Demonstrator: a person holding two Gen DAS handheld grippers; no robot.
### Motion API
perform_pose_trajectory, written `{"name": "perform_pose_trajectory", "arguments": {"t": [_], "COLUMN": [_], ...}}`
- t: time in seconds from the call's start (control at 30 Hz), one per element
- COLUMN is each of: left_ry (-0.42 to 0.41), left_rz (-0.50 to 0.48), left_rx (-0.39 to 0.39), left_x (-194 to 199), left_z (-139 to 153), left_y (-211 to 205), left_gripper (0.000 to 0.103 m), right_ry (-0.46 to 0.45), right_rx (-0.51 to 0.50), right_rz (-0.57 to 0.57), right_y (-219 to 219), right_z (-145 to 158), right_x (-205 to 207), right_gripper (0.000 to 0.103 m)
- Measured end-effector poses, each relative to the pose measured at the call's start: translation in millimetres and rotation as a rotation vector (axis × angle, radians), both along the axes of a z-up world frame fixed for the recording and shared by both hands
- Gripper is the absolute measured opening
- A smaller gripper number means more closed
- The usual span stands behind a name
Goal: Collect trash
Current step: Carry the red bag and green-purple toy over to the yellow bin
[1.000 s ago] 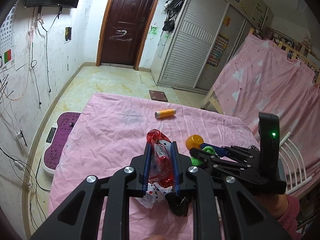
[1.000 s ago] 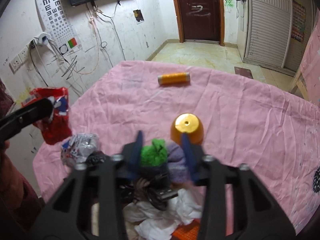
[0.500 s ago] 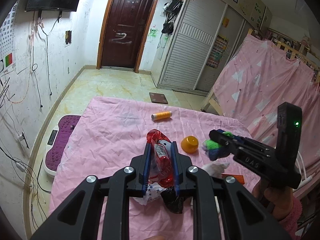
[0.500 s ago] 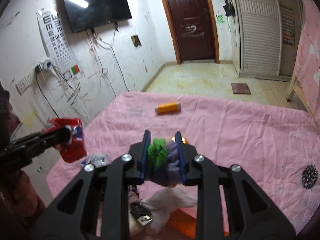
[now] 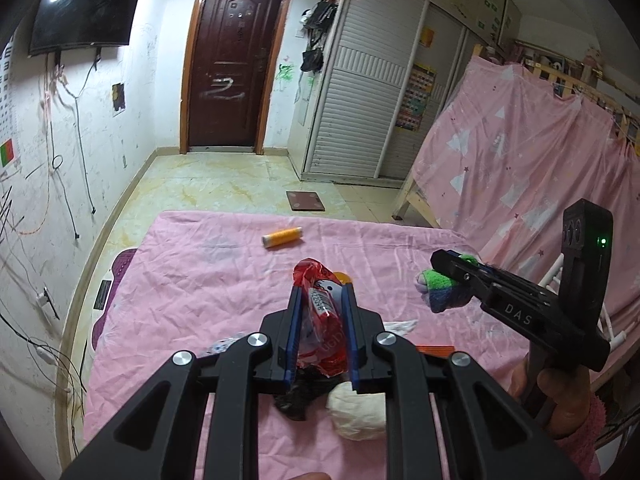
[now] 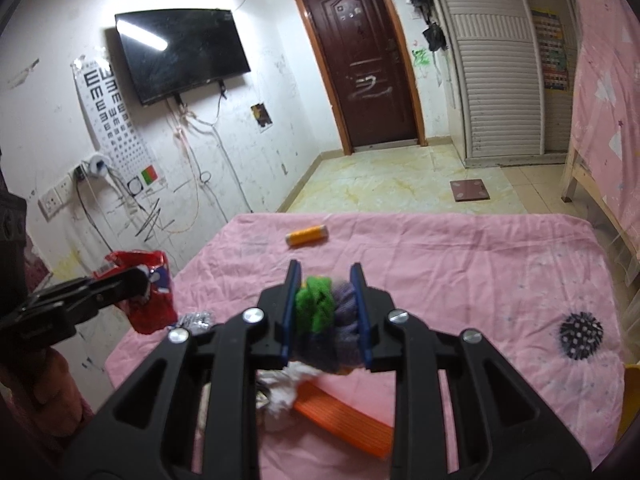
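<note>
Up front in the left wrist view, our left gripper [image 5: 320, 320] clamps a red snack wrapper [image 5: 322, 320] above the pink bedsheet [image 5: 200, 280]. Through the right wrist view, our right gripper [image 6: 326, 312] squeezes a green-and-purple knitted sock [image 6: 326, 316] above that sheet.

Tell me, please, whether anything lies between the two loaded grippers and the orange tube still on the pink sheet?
Nothing visible does. The orange tube lies alone on open pink sheet, beyond both grippers. But the left gripper already clamps a red wrapper and the right gripper a green-and-purple knit bundle.
</note>
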State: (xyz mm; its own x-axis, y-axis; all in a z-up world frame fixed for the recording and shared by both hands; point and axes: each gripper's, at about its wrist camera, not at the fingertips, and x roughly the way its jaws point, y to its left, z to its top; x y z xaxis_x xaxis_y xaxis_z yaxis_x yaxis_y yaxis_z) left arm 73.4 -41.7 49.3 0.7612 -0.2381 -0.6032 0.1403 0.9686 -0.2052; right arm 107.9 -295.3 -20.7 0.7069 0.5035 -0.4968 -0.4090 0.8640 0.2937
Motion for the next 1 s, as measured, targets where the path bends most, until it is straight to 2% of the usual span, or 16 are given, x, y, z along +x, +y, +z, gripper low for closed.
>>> {"name": "perform_pose_trajectory", "arguments": {"t": [0.47,0.83,1.0], "left_ry": [-0.009,-0.016,-0.022], "left_rz": [-0.114,-0.237,-0.291], "left_rx": [0.057,0.084,0.089], "left_x": [1.1,1.8,0.9], "left_z": [10.0,15.7,18.4], "left_y": [-78.1,-159.0,-194.8], "left_gripper": [0.012,0.012,0.012], "right_ry": [-0.042,-0.079,-0.079], "right_rx": [0.086,0.083,0.109], "right_rz": [-0.195,-0.484,-0.564], "right_y": [-112.5,-218.9,-256.9], "right_z": [-0.3,-1.6,-5.1], "right_x": [-33.5,-60.8,-68.7], "right_gripper": [0.024,0.024,0.024]}}
